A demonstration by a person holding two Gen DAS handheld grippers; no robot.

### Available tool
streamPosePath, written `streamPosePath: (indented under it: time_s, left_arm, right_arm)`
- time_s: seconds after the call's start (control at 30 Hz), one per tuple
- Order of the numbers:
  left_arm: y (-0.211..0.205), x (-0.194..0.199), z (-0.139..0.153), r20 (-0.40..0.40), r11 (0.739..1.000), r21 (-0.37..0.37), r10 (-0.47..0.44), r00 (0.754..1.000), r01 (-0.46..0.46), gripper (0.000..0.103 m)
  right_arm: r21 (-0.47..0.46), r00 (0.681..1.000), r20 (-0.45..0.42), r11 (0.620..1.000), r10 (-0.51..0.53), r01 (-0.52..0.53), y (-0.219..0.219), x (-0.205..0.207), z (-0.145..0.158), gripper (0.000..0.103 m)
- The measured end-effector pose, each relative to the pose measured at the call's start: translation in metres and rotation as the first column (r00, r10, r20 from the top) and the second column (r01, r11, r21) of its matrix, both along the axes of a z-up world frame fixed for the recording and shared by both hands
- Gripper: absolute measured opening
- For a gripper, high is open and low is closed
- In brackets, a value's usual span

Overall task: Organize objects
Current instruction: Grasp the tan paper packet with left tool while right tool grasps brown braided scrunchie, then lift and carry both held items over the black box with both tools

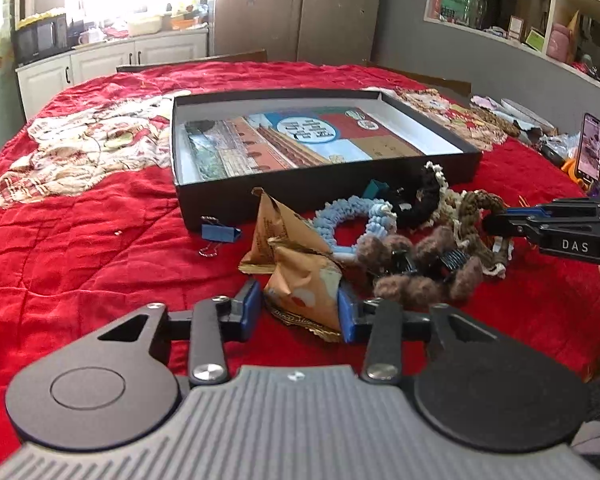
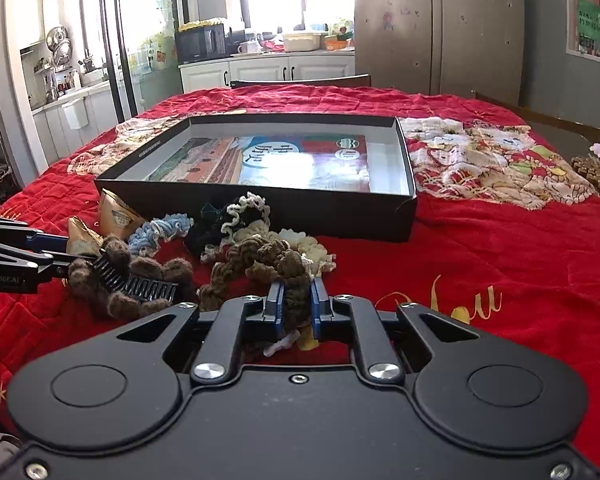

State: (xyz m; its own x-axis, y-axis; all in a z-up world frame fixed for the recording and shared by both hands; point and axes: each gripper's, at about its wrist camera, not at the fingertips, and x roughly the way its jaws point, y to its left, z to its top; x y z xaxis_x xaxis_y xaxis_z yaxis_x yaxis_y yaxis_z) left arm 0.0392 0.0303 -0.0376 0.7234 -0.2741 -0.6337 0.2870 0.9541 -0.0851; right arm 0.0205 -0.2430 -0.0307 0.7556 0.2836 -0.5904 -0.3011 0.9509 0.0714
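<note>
My left gripper (image 1: 298, 310) is shut on a crumpled brown snack packet (image 1: 304, 292) lying on the red quilt; a blue pad sits at each side of it. In the right wrist view the same left gripper (image 2: 74, 250) comes in from the left, pinching that packet (image 2: 82, 238). My right gripper (image 2: 296, 304) is shut on an olive-brown scrunchie (image 2: 276, 260), and the left wrist view shows this right gripper (image 1: 490, 226) biting that scrunchie (image 1: 476, 206). A black open box (image 1: 324, 190) with a printed sheet inside lies just behind the pile.
Between the grippers lie a brown fuzzy claw clip (image 1: 416, 276), a blue scrunchie (image 1: 340, 216), a black scrunchie (image 1: 424, 196), a second packet (image 1: 276, 228), and a blue binder clip (image 1: 220, 234). A phone (image 1: 591, 146) stands at the right edge. A person's hand shows far right.
</note>
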Motion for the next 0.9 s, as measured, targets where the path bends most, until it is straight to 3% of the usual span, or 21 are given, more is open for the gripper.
streamPosePath:
  time_s: [0.03,0.47,0.9]
  left_arm:
    - [0.001,-0.001,0.002,0.009,1.0,-0.003,0.0,1.0,0.0,0.031]
    - [-0.002,-0.01,0.039,0.105,1.0,-0.02,-0.011,0.994,0.013,0.031]
    - [-0.009,0.034,0.06,0.164,1.0,-0.027,0.0,0.986,0.005,0.031]
  right_arm:
    - [-0.001,1.0,0.005,1.0,0.001,-0.001,0.0,-0.001,0.002,0.012]
    - [0.007,0.995,0.1,1.0,0.016,-0.017,-0.006,-0.004,0.034,0.012]
    - [0.006,0.982,0.19,1.0,-0.006,0.005,-0.002,0.037,0.061,0.012]
